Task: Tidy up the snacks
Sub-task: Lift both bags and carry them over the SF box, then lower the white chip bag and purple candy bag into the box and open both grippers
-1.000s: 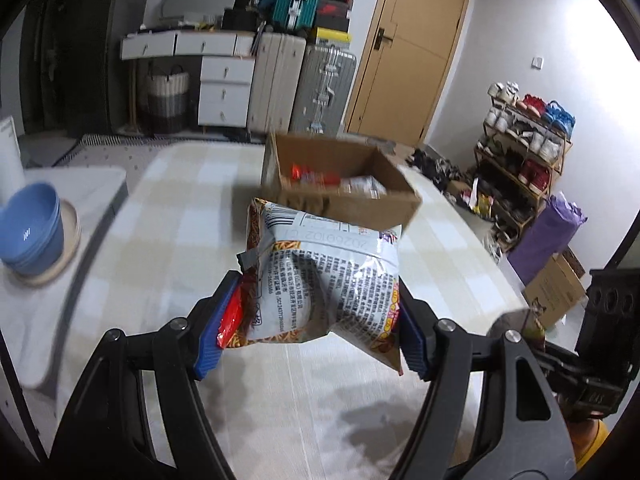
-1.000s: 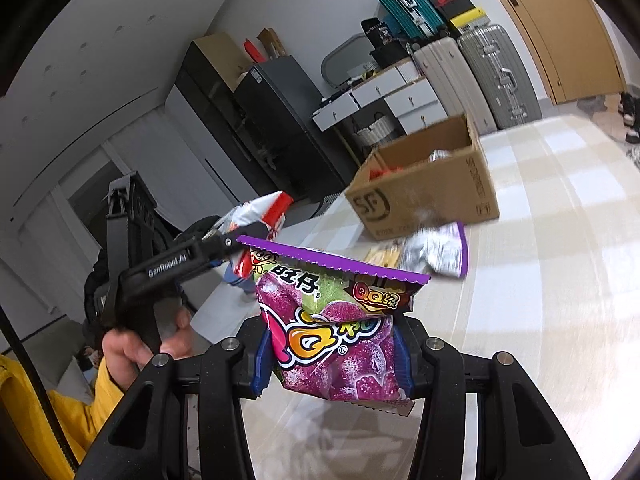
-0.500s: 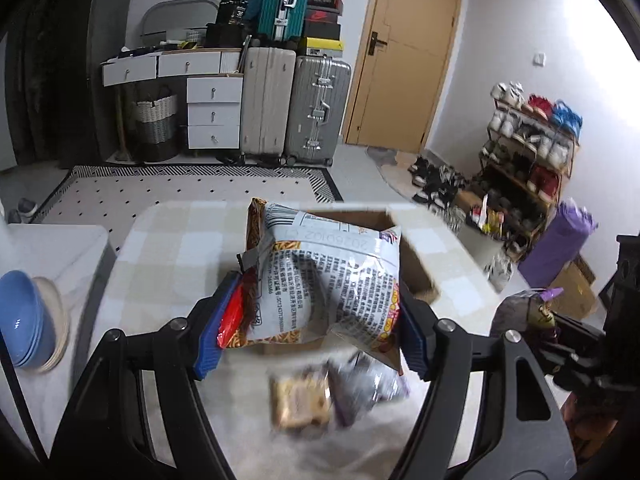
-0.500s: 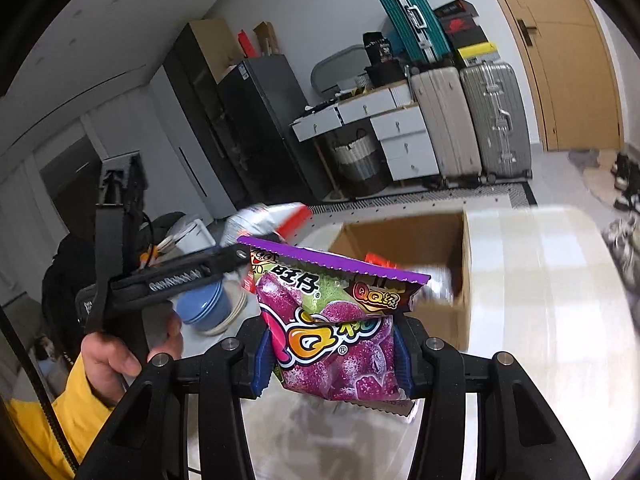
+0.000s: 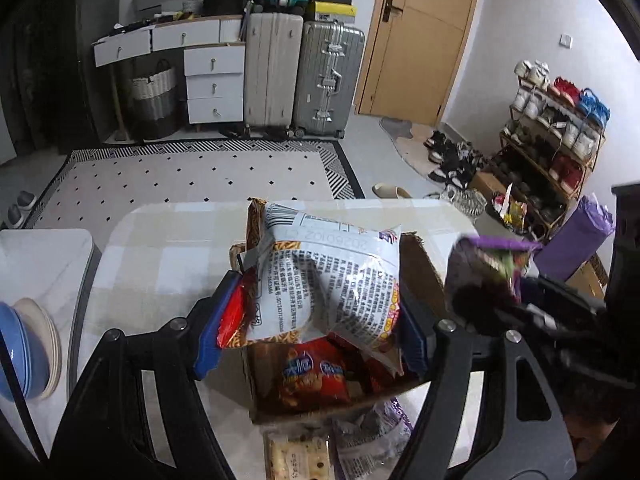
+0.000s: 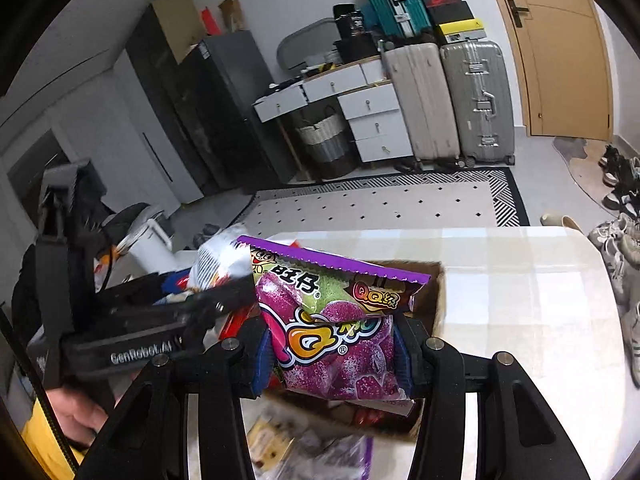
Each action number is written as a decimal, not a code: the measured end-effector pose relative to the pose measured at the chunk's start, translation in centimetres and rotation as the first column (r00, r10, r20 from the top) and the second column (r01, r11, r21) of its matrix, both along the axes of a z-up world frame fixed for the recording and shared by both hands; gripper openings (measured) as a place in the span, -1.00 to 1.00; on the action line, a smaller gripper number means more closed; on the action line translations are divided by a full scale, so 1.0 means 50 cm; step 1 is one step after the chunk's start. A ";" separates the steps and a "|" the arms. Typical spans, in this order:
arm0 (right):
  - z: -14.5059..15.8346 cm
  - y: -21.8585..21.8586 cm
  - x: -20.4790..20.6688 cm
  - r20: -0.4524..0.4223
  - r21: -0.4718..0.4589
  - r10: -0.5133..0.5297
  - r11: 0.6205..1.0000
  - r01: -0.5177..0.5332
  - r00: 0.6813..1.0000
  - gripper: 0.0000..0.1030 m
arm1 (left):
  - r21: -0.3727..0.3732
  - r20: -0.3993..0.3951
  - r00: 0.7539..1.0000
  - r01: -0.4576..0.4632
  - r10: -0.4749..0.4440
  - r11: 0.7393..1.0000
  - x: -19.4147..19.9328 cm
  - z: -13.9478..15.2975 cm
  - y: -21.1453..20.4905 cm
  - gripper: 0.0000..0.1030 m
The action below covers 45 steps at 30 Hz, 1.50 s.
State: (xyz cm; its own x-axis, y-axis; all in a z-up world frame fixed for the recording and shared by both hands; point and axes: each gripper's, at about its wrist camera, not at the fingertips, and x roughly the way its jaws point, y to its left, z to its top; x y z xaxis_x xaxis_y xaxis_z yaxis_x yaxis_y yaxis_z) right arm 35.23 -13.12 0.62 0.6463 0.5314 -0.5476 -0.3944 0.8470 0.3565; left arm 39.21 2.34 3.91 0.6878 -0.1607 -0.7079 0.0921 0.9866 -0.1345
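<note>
The left hand-held gripper [image 5: 310, 322] is clamped on a white-backed snack bag [image 5: 324, 280]; the right hand-held gripper [image 6: 332, 350] pinches a purple gummy bag [image 6: 332, 328]. Both hang over the cardboard box [image 5: 424, 276] on the desk [image 5: 160, 256]. Step: dropping off. Next, probably lower and release inside; loose packets [image 5: 298, 458] lie at 6 o'clock.

The silver snack bag [image 5: 328, 280] clamped in the left tongs [image 5: 308, 332] bears an upside-down printed number, "20260102", above blocks of small print too fine to read. The purple candy bag [image 6: 336, 328] in the right tongs [image 6: 332, 356] shows "旺仔", a large "QQ" and a smaller "QQ" badge. Left of it, the other tongs' black body [image 6: 120, 344] reads "GenRobot.AI".
</note>
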 end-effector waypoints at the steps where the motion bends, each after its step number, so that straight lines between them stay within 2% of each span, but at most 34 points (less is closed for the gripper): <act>1: -0.002 0.002 0.010 0.000 -0.009 0.009 1.000 -0.009 1.000 -0.06 | 0.011 -0.004 1.000 -0.001 0.001 1.000 0.017 -0.006 -0.003 0.34; 4: -0.017 0.010 0.034 -0.004 -0.060 0.025 0.998 -0.025 1.000 -0.06 | 0.011 -0.029 1.000 0.011 -0.011 1.000 0.058 -0.026 -0.012 0.34; 8: -0.041 0.010 0.050 -0.035 -0.068 0.036 0.997 -0.038 0.999 -0.06 | 0.004 -0.040 0.999 0.010 -0.010 1.000 0.095 -0.047 -0.019 0.34; 11: -0.053 0.014 0.061 -0.049 -0.095 0.037 0.995 -0.041 0.998 -0.06 | -0.007 -0.049 0.999 0.009 -0.009 1.000 0.099 -0.063 -0.017 0.35; 27: -0.074 0.019 0.069 -0.075 -0.095 0.039 0.994 -0.046 0.996 -0.06 | 0.021 -0.121 0.993 0.001 0.002 1.000 0.095 -0.156 -0.004 0.36; 33: -0.072 0.015 0.059 -0.056 -0.088 0.039 0.995 -0.044 0.998 -0.06 | 0.032 -0.131 0.991 0.022 -0.018 0.999 0.099 -0.164 -0.015 0.39; 36: -0.074 0.015 0.054 -0.048 -0.111 0.035 0.993 -0.040 0.998 -0.06 | -0.002 -0.134 0.991 0.027 -0.027 1.000 0.089 -0.174 0.001 0.40; 39: -0.074 0.015 0.052 -0.041 -0.120 0.043 0.992 -0.048 0.998 -0.06 | -0.040 -0.165 0.985 0.038 -0.044 0.998 0.096 -0.185 0.015 0.52; 41: -0.076 0.018 0.049 -0.037 -0.128 0.050 0.990 -0.055 0.998 -0.06 | -0.006 -0.181 0.983 0.024 -0.025 1.000 0.099 -0.187 0.017 0.52; 45: -0.080 0.018 0.049 -0.054 -0.137 0.044 0.989 -0.051 0.998 -0.06 | -0.004 -0.135 0.991 0.014 -0.015 1.000 0.088 -0.156 0.025 0.55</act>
